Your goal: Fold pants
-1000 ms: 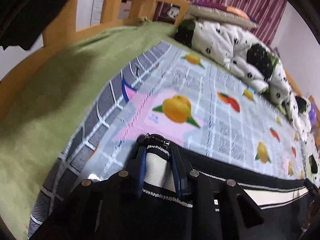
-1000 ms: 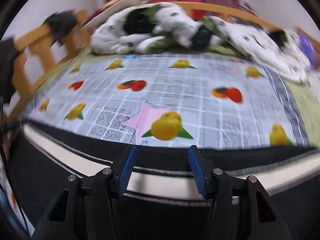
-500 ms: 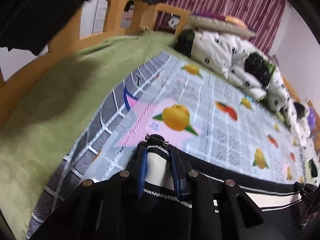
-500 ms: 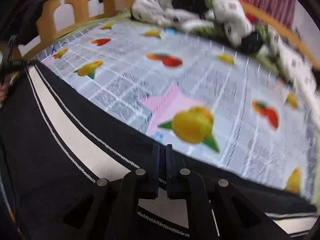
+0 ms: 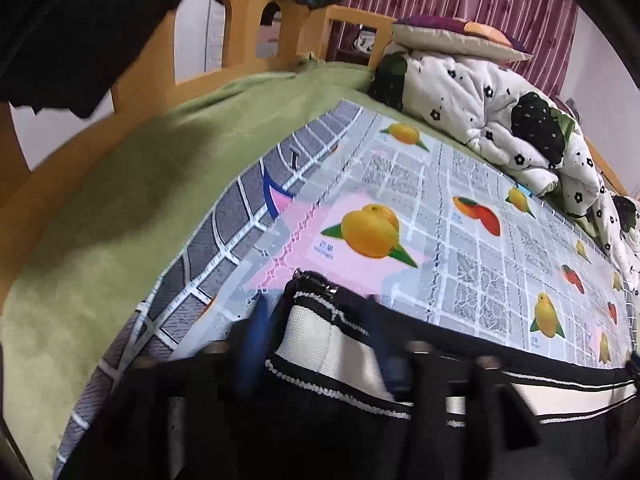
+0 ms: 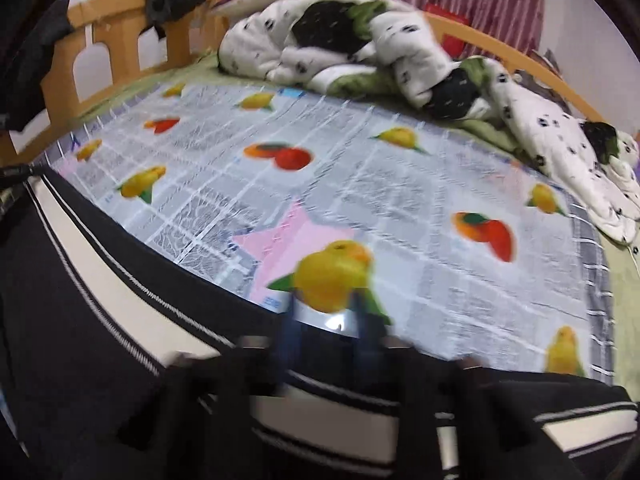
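The pants (image 5: 320, 408) are black knit with a broad cream side band (image 6: 100, 280) edged in fine white stitching. They lie stretched along the near edge of the bed, filling the bottom of both views. In the left wrist view a bunched end of the band, topped by a dark trim with small metallic glints, stands up at lower centre.

The left gripper (image 5: 320, 344) straddles that bunched end with its blue-padded fingers (image 5: 250, 344) spread to either side, one pad against the cloth on the left; motion blur softens them. The right gripper (image 6: 326, 328) points at the far hem of the pants in the lower centre of its frame, its fingers parted with a gap between them, heavily blurred.

Beyond the pants lies a smooth grey mat (image 6: 400, 184) printed with a grid, oranges and pink stars, flat and bare across the middle of both frames. A fuzzy green sheet (image 5: 120, 208) borders it at the left. A puffy white quilt (image 5: 480, 96) with black flowers is heaped in the upper right, with a cushion (image 5: 456, 36) on top. A wooden headboard (image 6: 112, 48) with arched cut-outs runs along the upper left, with dark clothes hung over it.
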A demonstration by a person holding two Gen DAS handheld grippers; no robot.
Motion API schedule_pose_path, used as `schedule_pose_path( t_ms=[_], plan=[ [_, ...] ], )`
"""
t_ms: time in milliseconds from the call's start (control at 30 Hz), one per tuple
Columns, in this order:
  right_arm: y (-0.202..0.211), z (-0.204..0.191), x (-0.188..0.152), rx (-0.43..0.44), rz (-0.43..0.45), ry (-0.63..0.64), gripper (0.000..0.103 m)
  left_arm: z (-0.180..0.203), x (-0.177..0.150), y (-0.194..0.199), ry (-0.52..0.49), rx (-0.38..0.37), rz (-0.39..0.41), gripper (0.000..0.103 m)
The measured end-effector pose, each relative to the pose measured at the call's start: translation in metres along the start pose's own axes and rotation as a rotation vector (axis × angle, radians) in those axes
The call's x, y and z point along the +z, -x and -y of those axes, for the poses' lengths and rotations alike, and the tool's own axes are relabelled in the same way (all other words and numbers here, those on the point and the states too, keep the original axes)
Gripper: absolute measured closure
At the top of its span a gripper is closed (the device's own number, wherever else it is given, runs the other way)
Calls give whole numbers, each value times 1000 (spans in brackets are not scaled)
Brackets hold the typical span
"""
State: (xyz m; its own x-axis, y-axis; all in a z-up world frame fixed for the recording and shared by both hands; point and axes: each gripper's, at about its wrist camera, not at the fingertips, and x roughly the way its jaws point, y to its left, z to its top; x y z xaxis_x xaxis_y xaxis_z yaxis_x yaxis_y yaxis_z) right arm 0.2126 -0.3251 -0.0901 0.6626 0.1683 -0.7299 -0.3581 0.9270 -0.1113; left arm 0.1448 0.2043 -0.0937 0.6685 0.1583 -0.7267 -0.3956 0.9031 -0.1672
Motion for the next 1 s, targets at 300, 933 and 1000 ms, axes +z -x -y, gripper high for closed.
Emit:
schedule_pose_path(
  t_ms=[300, 933, 1000],
  plan=[
    [17, 80, -27, -28, -26, -24, 27, 18, 0, 10, -46, -86, 20, 45],
    [-15, 67, -37, -7, -58, 80, 91, 35, -6, 3, -77, -58, 9, 45],
    [0, 78, -38, -30, -60, 32, 80, 39, -7, 10, -100, -77, 30, 45]
  ],
)
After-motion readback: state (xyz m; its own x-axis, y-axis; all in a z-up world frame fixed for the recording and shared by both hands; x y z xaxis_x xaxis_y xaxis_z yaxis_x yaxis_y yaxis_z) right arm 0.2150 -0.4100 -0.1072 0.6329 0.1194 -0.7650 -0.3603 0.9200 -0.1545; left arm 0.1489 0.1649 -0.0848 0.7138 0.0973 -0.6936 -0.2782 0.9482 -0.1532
